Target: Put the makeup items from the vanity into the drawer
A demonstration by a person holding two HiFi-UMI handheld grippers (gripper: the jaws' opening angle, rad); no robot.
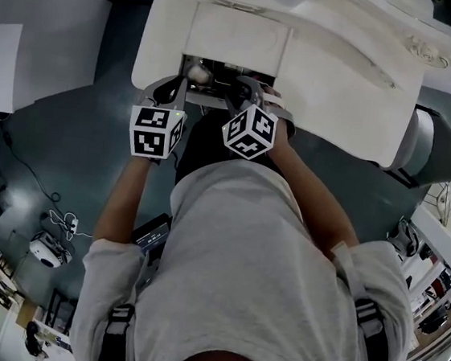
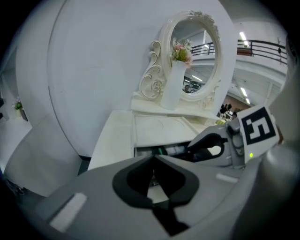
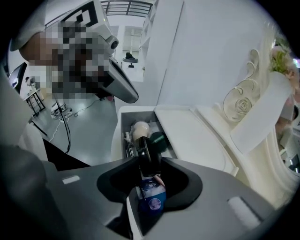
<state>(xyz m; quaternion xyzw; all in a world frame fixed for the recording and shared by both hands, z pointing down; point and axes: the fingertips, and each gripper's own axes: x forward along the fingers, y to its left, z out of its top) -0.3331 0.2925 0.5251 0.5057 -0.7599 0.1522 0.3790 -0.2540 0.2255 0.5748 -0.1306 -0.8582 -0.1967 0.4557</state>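
Looking along the right gripper (image 3: 149,163): jaws apart, pads pressing on nothing. 1 black tube-like item (image 3: 148,147) sits between them, dead ahead. Its long axis runs away from the camera along the jaws' own line, and its far end dips into the open drawer (image 3: 123,120). Cannot tell whether it already rests on the contents below.

Just under the jaws, inside the drawer: a blue packet (image 3: 152,194) with a round label. Further in: thin dark sticks (image 3: 128,145) along the left wall, a dark green piece (image 3: 158,139), then a cream round piece (image 3: 140,129) at the far end.

Left gripper (image 2: 153,158): jaws closed tip to tip, nothing in them. It hangs just beside the right one at the drawer's left side.

Judgement: the right hand owns this move and the left is spare. The item looks released. Backing out calls for a straight pull along the item's axis, so neither pad drags it up.

Beyond the drawer, the worktop (image 3: 197,136) shows no loose makeup in the part in view. A white vase (image 2: 172,89) and an oval mirror (image 2: 199,51) stand at the back.
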